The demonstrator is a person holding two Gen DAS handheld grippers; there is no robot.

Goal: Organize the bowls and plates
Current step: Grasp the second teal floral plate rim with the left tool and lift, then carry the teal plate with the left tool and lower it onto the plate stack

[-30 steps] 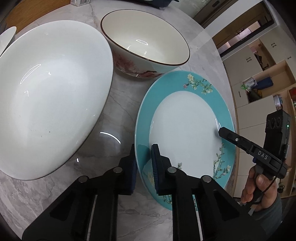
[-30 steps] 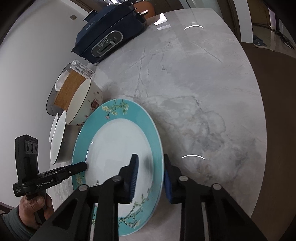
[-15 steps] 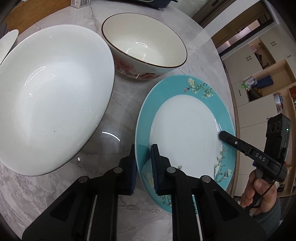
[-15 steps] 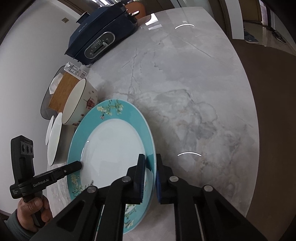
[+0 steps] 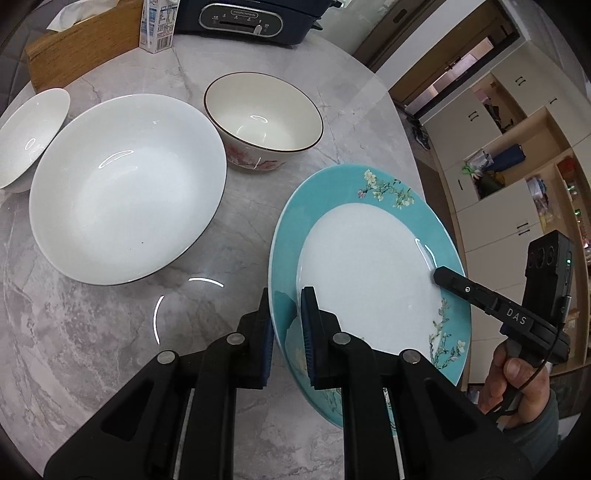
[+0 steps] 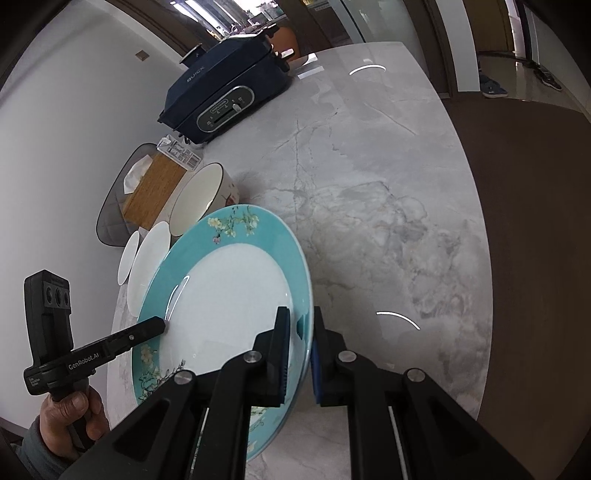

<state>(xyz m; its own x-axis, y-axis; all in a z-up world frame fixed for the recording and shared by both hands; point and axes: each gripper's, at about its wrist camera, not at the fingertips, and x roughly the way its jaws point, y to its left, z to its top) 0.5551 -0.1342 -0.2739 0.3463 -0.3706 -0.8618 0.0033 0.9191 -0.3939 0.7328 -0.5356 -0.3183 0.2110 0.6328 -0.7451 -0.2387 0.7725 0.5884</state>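
Observation:
A teal-rimmed plate (image 5: 369, 266) with flower sprigs is held above the marble table, tilted. My left gripper (image 5: 286, 317) is shut on its near left rim. My right gripper (image 6: 299, 332) is shut on the opposite rim; the plate (image 6: 229, 295) fills that view's lower left. A large white bowl (image 5: 125, 188) sits left of the plate. A cream bowl with red flowers (image 5: 262, 122) stands behind it, and a small white dish (image 5: 29, 136) lies at the far left. The two bowls (image 6: 195, 206) show edge-on in the right wrist view.
A wooden tissue box (image 5: 81, 44), a milk carton (image 5: 159, 22) and a dark blue cooker (image 5: 251, 18) stand at the table's back. The marble table (image 6: 369, 206) curves to an edge on the right, with dark floor beyond.
My right gripper closed on the plate's rim. Both grippers then lifted the plate up off the table, so the bowls look farther away.

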